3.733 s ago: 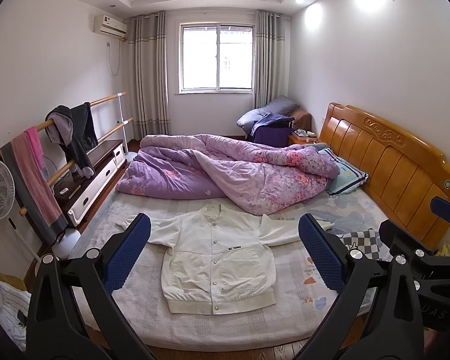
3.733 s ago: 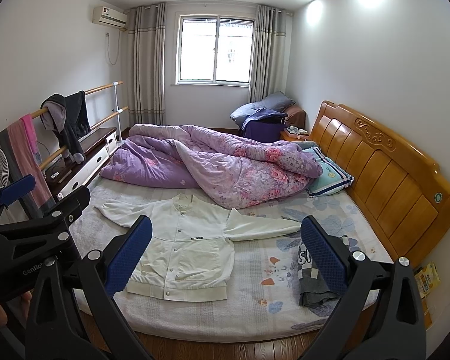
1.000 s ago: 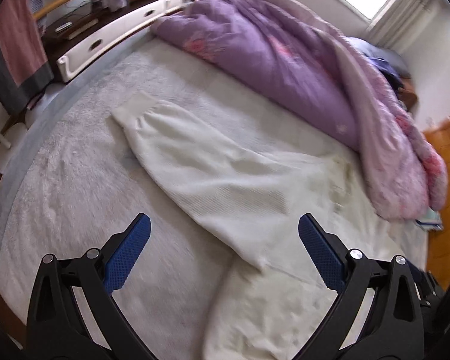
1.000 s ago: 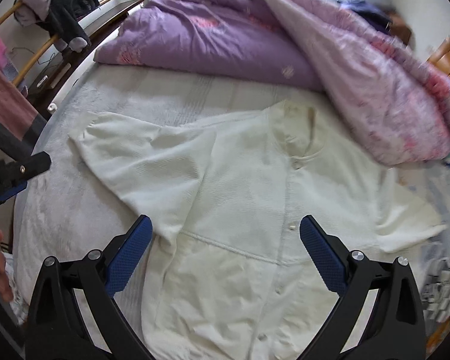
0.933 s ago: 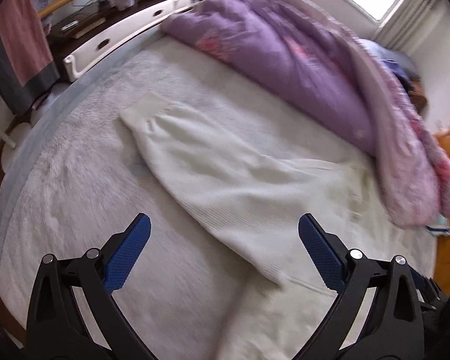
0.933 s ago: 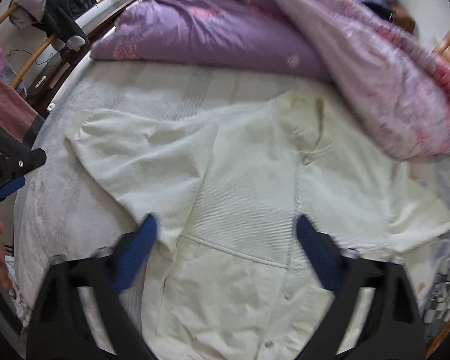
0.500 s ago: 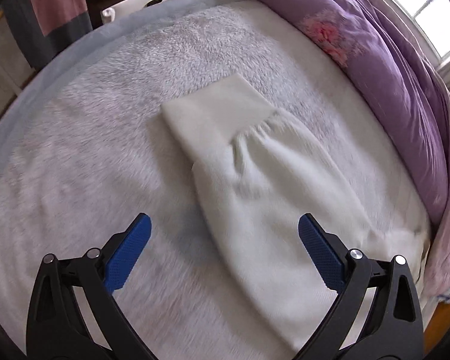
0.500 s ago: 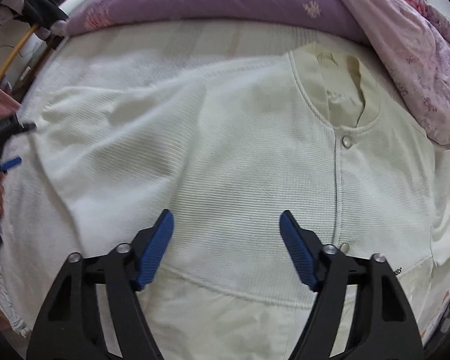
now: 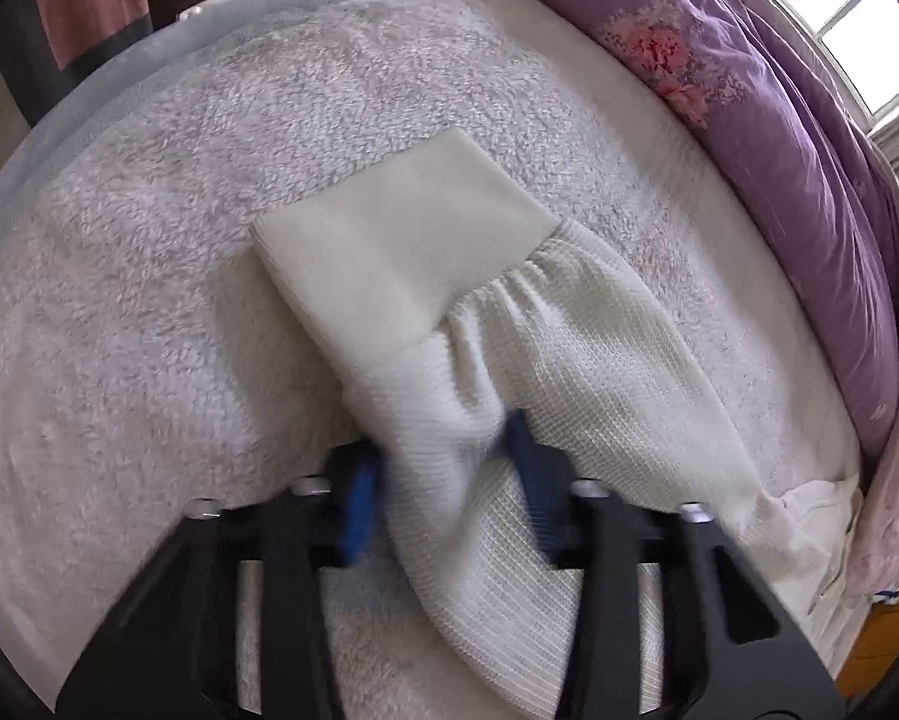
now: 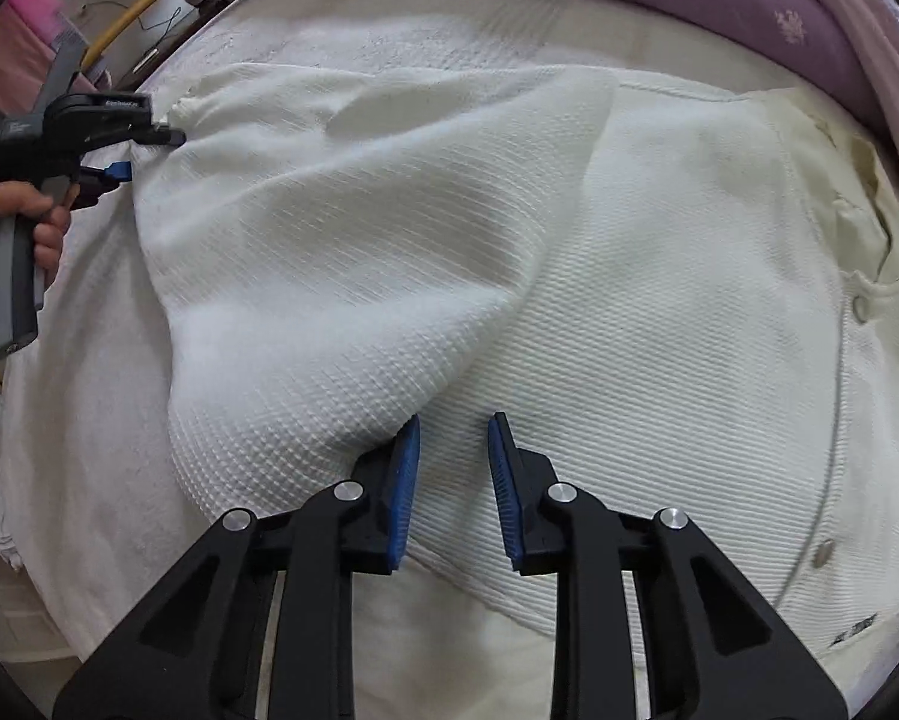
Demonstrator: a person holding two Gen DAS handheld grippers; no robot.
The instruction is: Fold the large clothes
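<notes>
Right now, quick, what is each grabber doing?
Left gripper: jaws just closing, pinching the jacket sleeve.
Right gripper: jaws just closing, slightly apart over the jacket's body, holding nothing.

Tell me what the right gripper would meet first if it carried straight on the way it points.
The right gripper, whose jaws have just been closing, points steeply down at the white jacket. It would likely meet the jacket fabric at the armpit fold, then the bed; whether the tips already touch is unclear.
</notes>
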